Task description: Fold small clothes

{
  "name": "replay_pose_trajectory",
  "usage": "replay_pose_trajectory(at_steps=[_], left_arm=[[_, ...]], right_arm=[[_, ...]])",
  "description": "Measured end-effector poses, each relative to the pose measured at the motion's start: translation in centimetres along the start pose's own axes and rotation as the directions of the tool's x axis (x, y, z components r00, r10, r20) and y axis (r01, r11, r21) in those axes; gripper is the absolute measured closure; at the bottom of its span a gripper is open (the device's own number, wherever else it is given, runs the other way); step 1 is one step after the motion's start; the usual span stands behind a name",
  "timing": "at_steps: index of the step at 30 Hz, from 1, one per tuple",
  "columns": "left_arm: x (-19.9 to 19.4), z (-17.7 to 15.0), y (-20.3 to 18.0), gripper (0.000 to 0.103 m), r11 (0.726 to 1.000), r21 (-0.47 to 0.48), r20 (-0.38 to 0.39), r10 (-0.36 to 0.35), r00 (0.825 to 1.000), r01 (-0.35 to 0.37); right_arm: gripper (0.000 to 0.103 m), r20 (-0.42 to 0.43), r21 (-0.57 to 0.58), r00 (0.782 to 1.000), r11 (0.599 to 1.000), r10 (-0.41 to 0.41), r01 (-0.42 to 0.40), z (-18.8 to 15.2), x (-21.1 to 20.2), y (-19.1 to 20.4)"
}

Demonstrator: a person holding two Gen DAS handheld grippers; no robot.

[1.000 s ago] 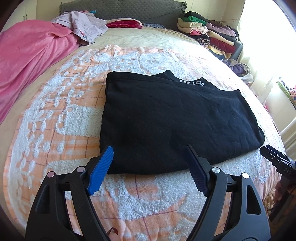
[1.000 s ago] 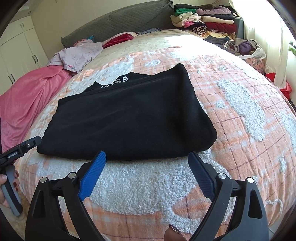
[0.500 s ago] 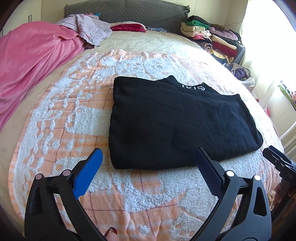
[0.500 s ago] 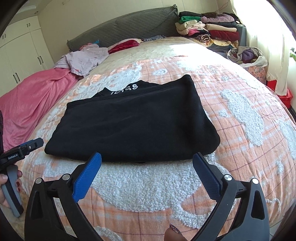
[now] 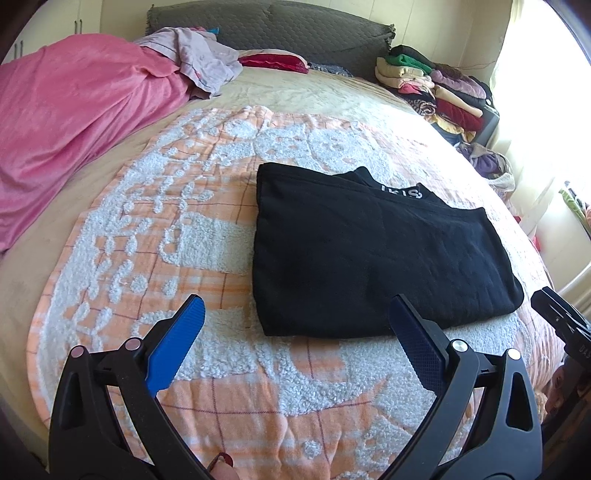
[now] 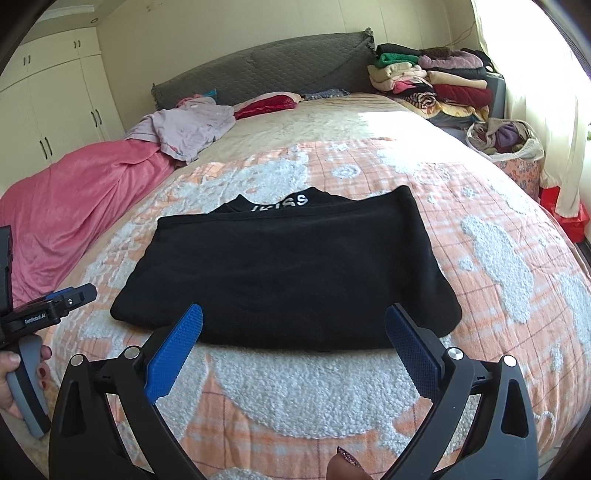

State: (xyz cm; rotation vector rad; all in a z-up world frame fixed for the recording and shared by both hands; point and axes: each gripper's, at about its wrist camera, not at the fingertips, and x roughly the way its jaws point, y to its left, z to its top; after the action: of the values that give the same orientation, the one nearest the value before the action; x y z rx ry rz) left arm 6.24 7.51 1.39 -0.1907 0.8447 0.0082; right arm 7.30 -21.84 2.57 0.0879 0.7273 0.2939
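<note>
A folded garment [image 5: 376, 254] lies mid-frame on the bed's blanket [image 5: 155, 221]. A heaped cover [image 5: 66, 122] lies at upper left, stacked clothes [image 5: 436, 92] at upper right, the headboard [image 5: 273, 29] behind, along the top.

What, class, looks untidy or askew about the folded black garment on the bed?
Little stands out. The black garment lies flat and folded on the orange blanket, but its collar with white lettering pokes out past the far edge, so the fold is not fully square.
</note>
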Motion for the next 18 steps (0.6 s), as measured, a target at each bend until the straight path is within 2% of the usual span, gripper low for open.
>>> replay_pose_trajectory(at_steps=[18], left_arm=[[-1.3,1.8,3.6,0.01,0.997,-0.072,0.044,0.039,0.998,-0.036]], right_arm=[[0.005,0.017,-0.104,0.997,0.992,0.069,-0.067,2.6,1.4,6.1]])
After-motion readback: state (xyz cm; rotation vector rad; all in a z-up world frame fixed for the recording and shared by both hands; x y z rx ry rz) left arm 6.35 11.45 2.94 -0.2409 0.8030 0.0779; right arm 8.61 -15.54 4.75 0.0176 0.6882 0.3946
